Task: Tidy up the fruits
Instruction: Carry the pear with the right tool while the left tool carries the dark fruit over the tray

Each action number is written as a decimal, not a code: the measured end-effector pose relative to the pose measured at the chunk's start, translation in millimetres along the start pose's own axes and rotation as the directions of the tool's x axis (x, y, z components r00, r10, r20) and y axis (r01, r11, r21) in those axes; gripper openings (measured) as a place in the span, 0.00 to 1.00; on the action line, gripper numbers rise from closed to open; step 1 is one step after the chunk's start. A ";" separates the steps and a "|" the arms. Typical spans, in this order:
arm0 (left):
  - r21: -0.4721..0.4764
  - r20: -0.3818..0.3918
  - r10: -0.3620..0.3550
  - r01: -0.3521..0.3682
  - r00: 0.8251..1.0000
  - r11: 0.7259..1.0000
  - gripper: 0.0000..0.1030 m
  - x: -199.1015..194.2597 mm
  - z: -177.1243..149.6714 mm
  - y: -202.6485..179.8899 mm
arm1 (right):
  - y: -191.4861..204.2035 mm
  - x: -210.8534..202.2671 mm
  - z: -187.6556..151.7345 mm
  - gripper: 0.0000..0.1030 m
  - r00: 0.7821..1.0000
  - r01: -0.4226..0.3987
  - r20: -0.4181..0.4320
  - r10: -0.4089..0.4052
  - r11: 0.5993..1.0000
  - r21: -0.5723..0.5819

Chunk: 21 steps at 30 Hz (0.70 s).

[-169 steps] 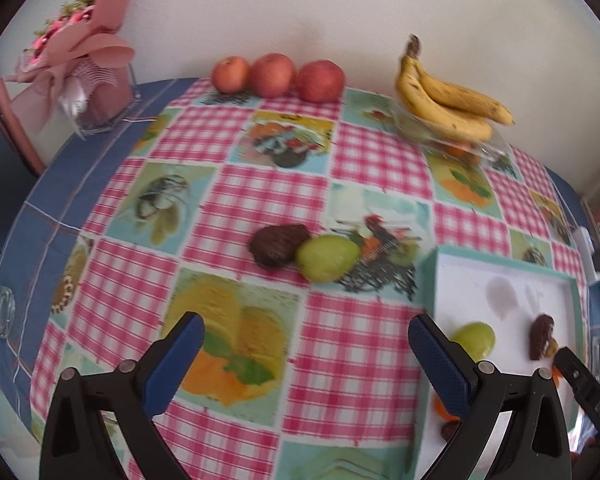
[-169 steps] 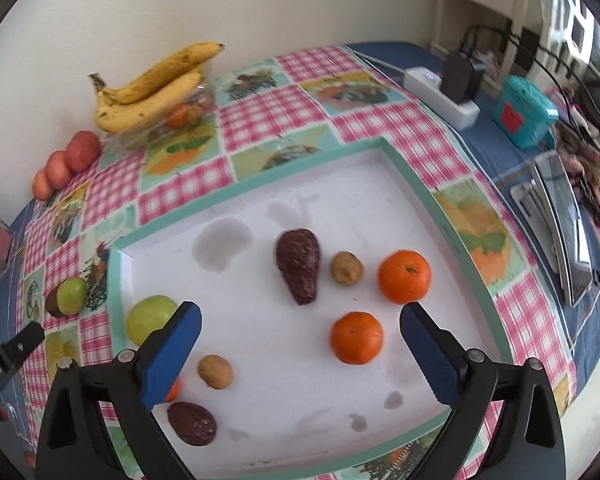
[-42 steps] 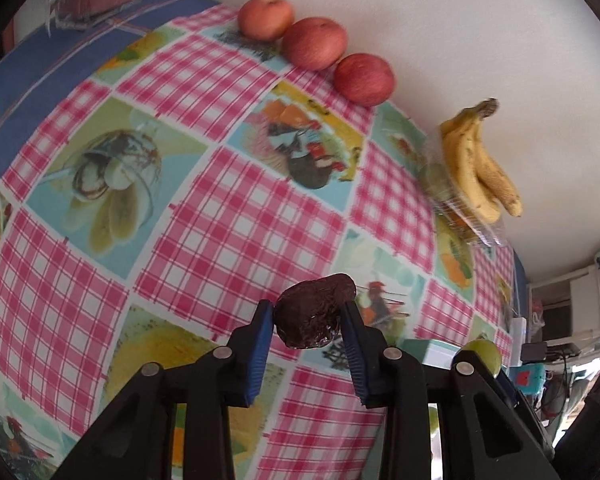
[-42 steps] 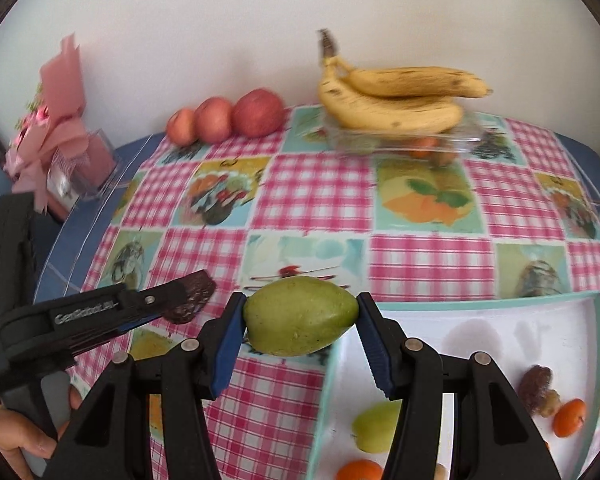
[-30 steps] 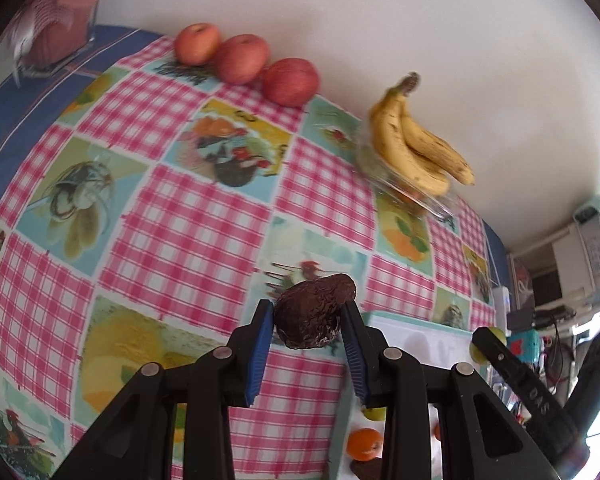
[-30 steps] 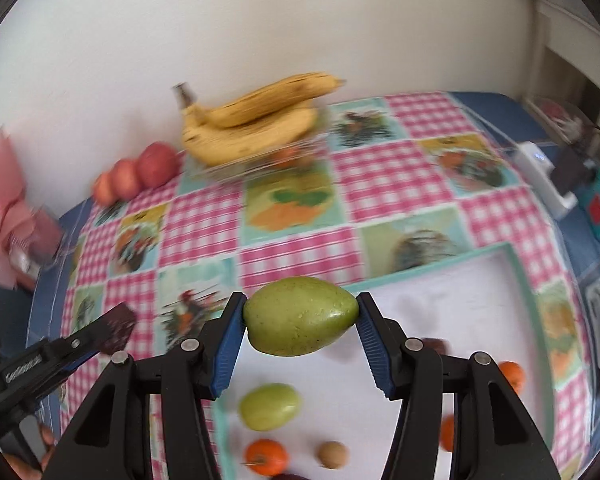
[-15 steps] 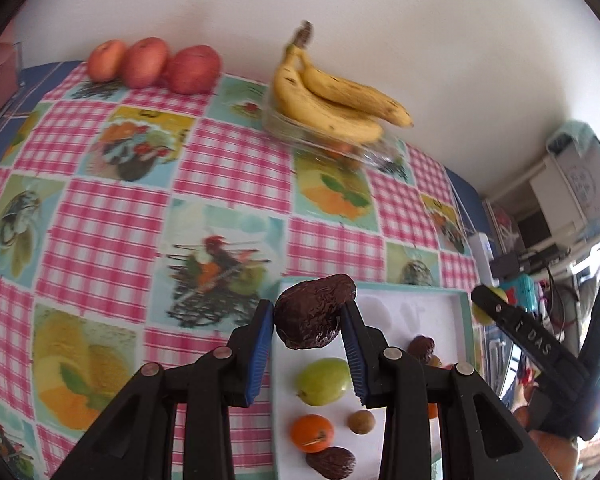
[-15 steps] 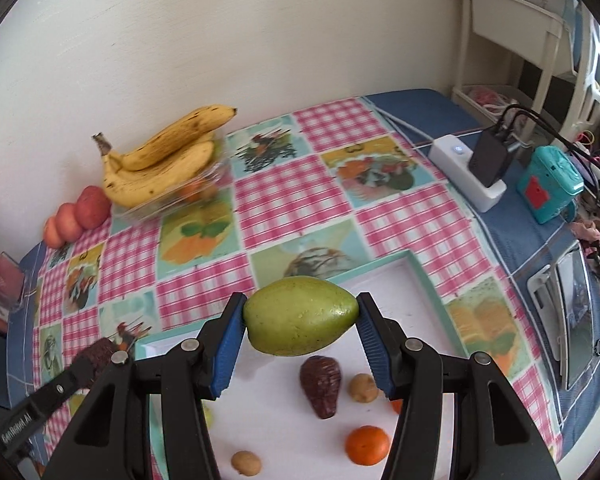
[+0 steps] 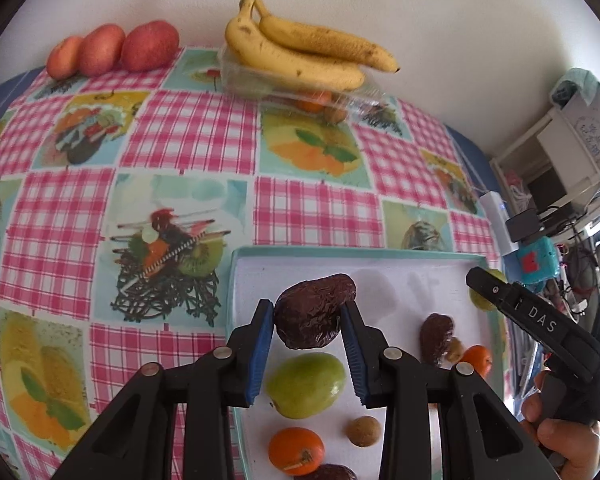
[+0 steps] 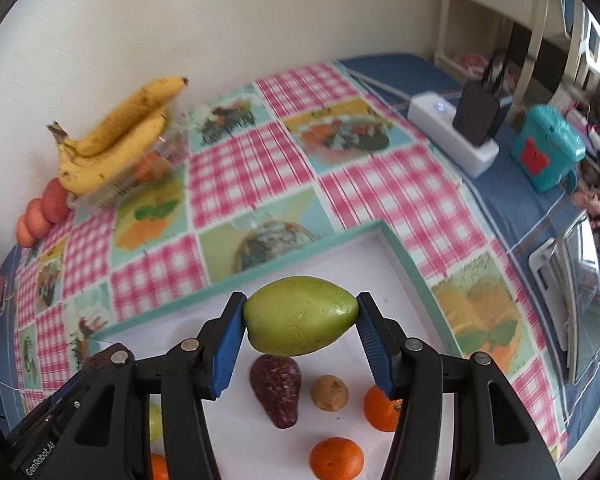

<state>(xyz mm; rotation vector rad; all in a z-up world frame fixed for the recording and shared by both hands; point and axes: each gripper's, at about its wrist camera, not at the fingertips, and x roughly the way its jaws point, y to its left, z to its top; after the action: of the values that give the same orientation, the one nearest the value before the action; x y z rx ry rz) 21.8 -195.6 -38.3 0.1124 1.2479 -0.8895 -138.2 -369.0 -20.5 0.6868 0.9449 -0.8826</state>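
Now mid-carry: left gripper (image 9: 308, 330) clamps dark avocado (image 9: 314, 311), right gripper (image 10: 300, 326) clamps green mango (image 10: 300, 321), both above white tray (image 9: 412, 258); next, likely lower and release

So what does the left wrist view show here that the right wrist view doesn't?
Only the left view: the left gripper shut on a dark avocado, and a whole green mango lying in the tray.
Only the right view: a second green mango clamped full-on in the right gripper.
Both: the tray, bananas, red apples, checked tablecloth.
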 end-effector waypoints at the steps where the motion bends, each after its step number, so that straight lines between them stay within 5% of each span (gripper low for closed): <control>1: -0.008 -0.006 0.001 -0.001 1.000 1.000 0.36 3.3 -0.2 2.3 | -2.1 5.7 -1.2 0.55 1.000 0.005 -0.014 -0.005 1.000 0.005; 21: -0.028 -0.049 0.017 -0.018 0.999 0.999 0.36 19.2 -2.8 6.2 | -10.2 36.5 -12.8 0.55 0.996 0.035 -0.082 -0.033 0.999 0.023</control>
<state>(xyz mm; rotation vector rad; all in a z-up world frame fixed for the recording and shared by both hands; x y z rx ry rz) 24.4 -200.0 -58.1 0.1232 1.3025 -0.8580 -141.0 -375.5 -59.9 0.7340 1.0224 -0.9023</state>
